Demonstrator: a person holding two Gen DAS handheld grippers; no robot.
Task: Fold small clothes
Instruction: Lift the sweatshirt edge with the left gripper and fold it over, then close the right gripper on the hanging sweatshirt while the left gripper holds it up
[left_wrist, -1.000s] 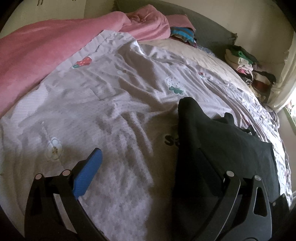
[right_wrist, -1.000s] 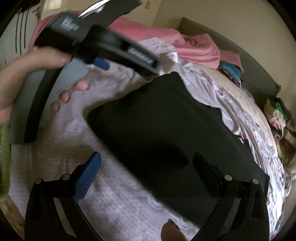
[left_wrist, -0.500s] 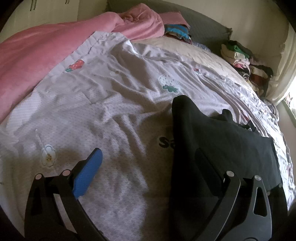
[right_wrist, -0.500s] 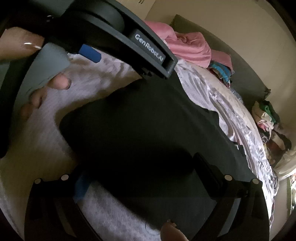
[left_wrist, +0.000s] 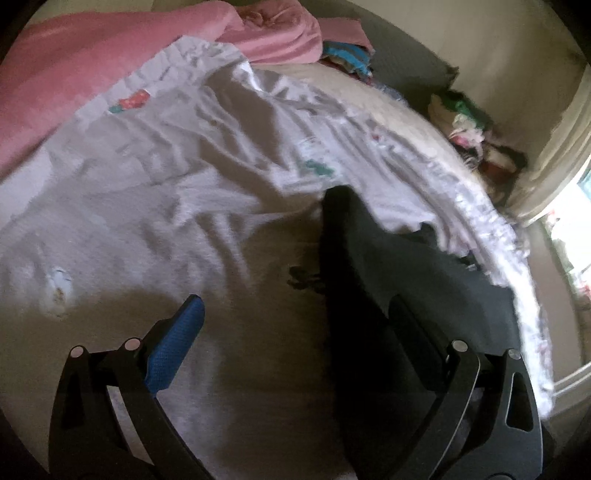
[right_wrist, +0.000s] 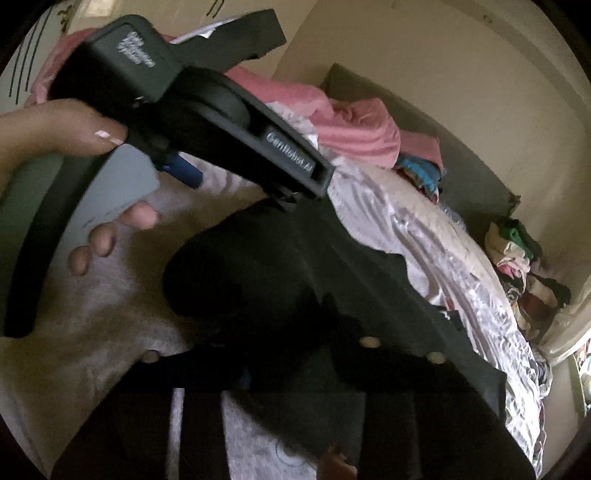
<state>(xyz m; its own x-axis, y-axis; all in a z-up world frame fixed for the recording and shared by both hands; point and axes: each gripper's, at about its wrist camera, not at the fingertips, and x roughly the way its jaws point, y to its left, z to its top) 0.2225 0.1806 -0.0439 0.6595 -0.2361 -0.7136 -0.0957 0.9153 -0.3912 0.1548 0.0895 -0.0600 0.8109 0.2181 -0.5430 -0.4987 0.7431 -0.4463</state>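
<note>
Black fabric garment (left_wrist: 417, 295): lies on wrinkled white printed bedsheet (left_wrist: 147, 177). Left gripper (left_wrist: 295, 339): jaws spread, right finger over garment. Right gripper (right_wrist: 291, 373): jaws just closing, garment edge between them; pinch unclear in dark.

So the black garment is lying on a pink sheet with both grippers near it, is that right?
Not quite: the sheet under the black garment is white with small prints, as the left wrist view shows; the pink fabric lies further back. Both grippers are near the garment.
</note>
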